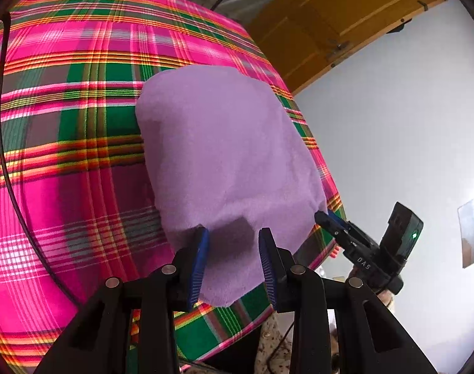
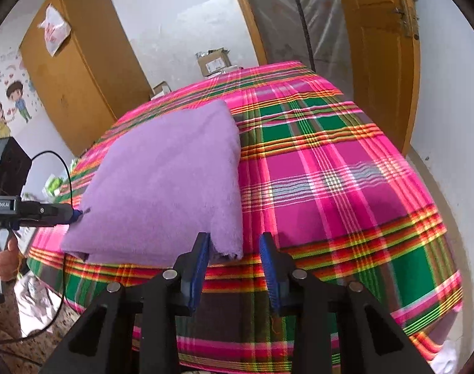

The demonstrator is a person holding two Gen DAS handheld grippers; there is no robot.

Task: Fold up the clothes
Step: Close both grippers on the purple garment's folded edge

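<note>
Two close wrist views angled down from opposite corners of one purple towel [image 1: 227, 162].

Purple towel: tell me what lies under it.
The folded purple towel rests on the pink and green plaid cloth, near its front edge. The cloth runs beneath it on every visible side; whatever else might be beneath is covered and cannot be seen.

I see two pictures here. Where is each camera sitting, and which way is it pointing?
Left wrist view: rides the left gripper, looking down along its fingers at the folded purple towel on the plaid bedspread; the right gripper shows at the towel's corner.
Right wrist view: rides the right gripper, aimed at the towel's near corner; the left gripper and a hand show.
Both share towel, bedspread and wooden door.
</note>
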